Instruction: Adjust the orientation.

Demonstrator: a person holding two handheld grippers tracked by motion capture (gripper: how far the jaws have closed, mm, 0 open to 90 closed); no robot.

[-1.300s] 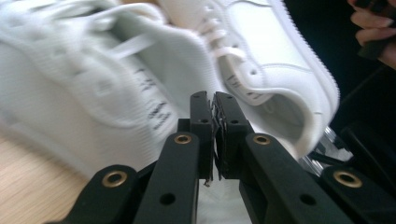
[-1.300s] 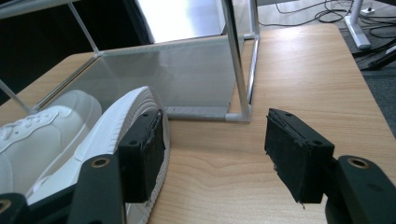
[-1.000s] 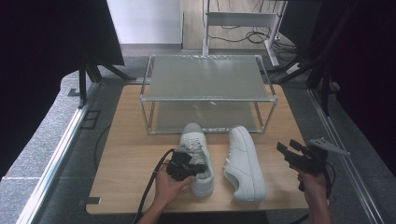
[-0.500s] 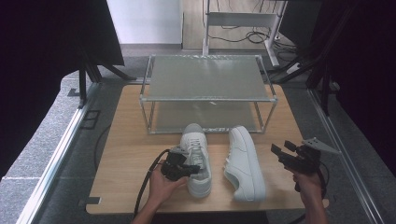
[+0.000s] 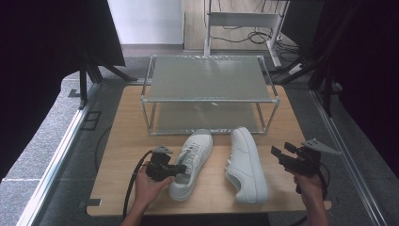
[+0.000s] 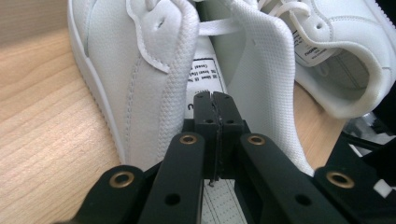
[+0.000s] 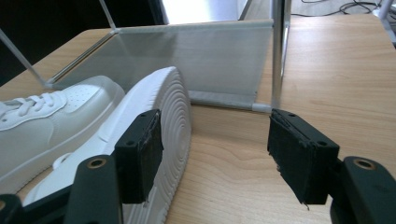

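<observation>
Sneakers (image 5: pixel 190 165) number two (both white); left jaws clenched, right jaws released.

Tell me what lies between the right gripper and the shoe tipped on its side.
Nothing: in the high view, bare wooden tabletop separates the right gripper from the tipped shoe, and the right gripper view shows open jaws beside its sole.

Shoe heel (image 6: pixel 154 93) behind left fingers (image 6: pixel 205 112)

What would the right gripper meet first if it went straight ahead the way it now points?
Probably the sole edge of the tipped shoe: the right gripper is open, and its left finger already lines up with that sole. Between the fingers lies bare table, then the rack's bottom shelf. Depth is hard to judge.
</observation>
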